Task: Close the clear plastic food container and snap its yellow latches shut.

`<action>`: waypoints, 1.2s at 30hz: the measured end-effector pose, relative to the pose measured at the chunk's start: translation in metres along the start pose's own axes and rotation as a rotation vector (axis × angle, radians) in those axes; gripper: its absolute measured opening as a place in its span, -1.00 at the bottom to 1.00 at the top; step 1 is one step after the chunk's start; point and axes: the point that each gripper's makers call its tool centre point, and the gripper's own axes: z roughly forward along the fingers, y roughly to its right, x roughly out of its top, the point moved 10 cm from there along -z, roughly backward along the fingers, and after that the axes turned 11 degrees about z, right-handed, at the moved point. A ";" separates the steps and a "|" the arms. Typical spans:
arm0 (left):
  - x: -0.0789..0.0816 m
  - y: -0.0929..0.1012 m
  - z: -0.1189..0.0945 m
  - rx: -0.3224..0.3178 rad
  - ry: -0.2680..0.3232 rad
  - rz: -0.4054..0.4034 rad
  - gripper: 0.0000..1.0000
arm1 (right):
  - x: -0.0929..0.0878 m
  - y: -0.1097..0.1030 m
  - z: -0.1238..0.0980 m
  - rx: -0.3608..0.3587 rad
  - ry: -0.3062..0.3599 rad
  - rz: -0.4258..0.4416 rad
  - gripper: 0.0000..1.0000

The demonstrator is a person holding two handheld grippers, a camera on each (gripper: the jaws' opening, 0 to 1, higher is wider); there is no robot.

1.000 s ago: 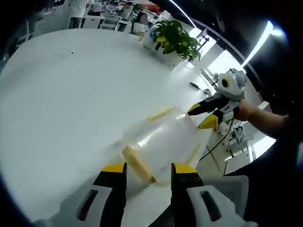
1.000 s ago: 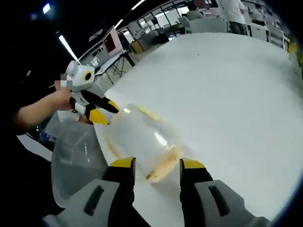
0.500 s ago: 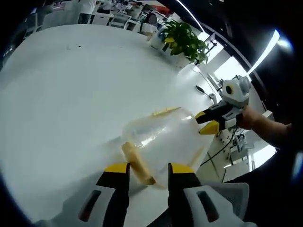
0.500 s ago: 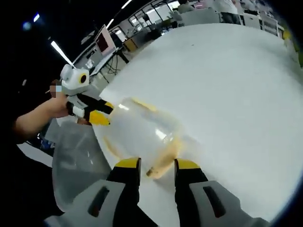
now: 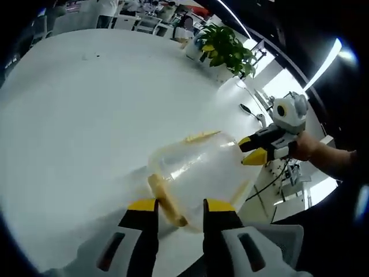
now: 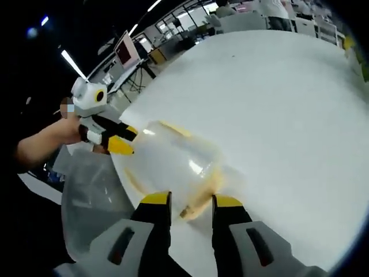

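Both hand-held grippers, left (image 5: 173, 209) and right (image 6: 191, 203), narrowed astride end latches (image 5: 166, 199) to snap container (image 5: 199, 173) shut on bench (image 5: 86, 109).

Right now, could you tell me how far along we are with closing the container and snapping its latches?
Done: the lid looks seated on the clear container on the white table. In hand: the left tool straddles a yellow latch, and the right tool straddles the opposite latch, both with jaws close together. Left: whether either latch has snapped cannot be told, nor the state of the other two latches.
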 end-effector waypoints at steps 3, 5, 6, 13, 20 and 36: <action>-0.001 -0.001 0.002 0.014 -0.048 -0.027 -0.57 | 0.009 -0.001 0.003 0.016 0.019 -0.016 -0.58; 0.004 0.001 0.003 -0.012 -0.027 -0.014 -0.58 | 0.009 -0.003 0.003 0.001 -0.009 -0.024 -0.58; 0.005 0.002 0.003 -0.013 -0.032 -0.023 -0.58 | 0.007 -0.002 0.005 0.003 -0.018 -0.017 -0.57; 0.001 0.007 0.001 0.003 -0.031 -0.039 -0.56 | 0.009 -0.002 0.004 0.016 -0.071 -0.029 -0.55; 0.000 0.007 0.001 0.012 -0.031 -0.039 -0.54 | 0.013 -0.002 0.003 0.013 -0.118 -0.008 -0.53; 0.010 0.014 -0.004 0.149 -0.038 0.244 -0.28 | 0.024 -0.016 0.003 -0.102 -0.127 -0.369 -0.38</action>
